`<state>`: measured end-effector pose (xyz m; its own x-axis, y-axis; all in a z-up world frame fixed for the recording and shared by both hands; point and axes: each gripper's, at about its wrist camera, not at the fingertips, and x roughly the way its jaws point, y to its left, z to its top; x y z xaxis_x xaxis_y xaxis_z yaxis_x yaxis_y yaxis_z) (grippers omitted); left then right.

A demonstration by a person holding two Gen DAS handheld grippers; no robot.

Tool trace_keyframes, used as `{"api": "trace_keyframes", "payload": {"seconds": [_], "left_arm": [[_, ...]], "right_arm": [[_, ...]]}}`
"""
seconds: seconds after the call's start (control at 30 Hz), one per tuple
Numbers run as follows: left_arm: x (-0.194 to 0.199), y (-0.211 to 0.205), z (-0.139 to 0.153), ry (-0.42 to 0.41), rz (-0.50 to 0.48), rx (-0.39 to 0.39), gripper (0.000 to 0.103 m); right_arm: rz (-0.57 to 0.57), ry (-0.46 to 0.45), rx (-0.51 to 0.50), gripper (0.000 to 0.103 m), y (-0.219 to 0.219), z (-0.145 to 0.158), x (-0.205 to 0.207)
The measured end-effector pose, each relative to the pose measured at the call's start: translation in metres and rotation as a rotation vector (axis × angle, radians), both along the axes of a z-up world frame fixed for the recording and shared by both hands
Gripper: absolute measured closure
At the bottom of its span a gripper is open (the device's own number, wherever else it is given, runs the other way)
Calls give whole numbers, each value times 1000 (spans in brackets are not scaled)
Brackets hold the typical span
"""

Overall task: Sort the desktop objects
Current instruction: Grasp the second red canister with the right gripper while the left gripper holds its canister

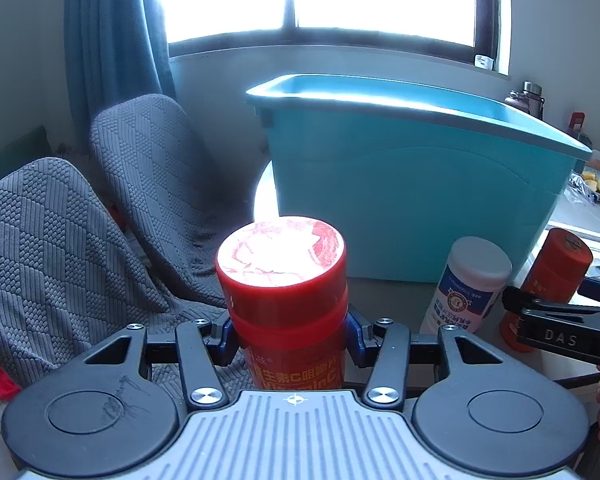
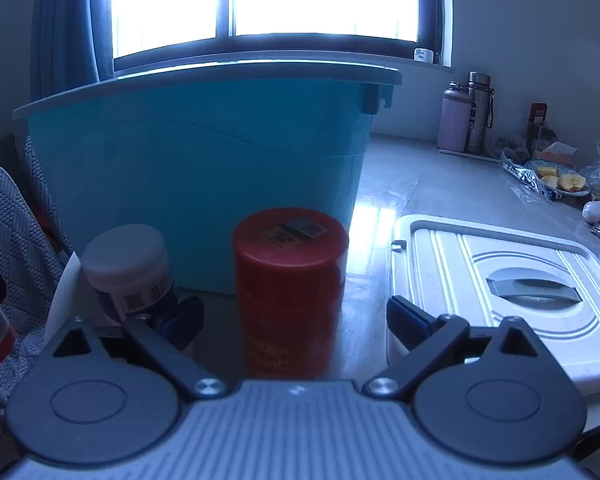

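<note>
My left gripper [image 1: 288, 338] is shut on a red vitamin C bottle [image 1: 284, 292] and holds it upright in front of the teal bin [image 1: 400, 184]. A white-capped bottle [image 1: 466, 284] and a second red bottle [image 1: 548, 280] stand to the right of it on the table. In the right wrist view my right gripper [image 2: 296, 320] is open, with its blue pads on either side of the second red bottle [image 2: 290, 292] and apart from it. The white-capped bottle [image 2: 130, 270] stands just to the left, and the teal bin [image 2: 196, 176] rises behind both.
A white bin lid [image 2: 500, 292] lies on the table to the right. Two flasks [image 2: 466, 114], a plate of cut fruit [image 2: 560, 182] and bags sit at the far right. Two chairs with grey covers [image 1: 80, 220] stand at the left, below the window.
</note>
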<state>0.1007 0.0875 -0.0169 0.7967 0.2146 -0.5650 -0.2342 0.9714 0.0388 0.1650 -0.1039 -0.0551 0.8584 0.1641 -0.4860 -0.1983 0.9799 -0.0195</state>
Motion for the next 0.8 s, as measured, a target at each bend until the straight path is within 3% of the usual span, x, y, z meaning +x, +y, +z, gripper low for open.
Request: {"api": "trace_keyframes", "payload": {"seconds": [0.03,0.1,0.13,0.47,0.8], "left_arm": [[1,0,0,0,2,3,52],[2,0,0,0,6,4,52],[3,0,1,0,9,1,52],[1,-1,8,-15,6,-6,52],[-26,-11,16,-15,-35,-11,52]], "right_arm": [[2,0,-4,11,1,-1,2],[9,4,-9,48,1,-1,5],[12,9,-9,53,1,-1,6],[-18,33,0,53,-3,1,-6],[-31,23,-14,53,-11,19,-48]]}}
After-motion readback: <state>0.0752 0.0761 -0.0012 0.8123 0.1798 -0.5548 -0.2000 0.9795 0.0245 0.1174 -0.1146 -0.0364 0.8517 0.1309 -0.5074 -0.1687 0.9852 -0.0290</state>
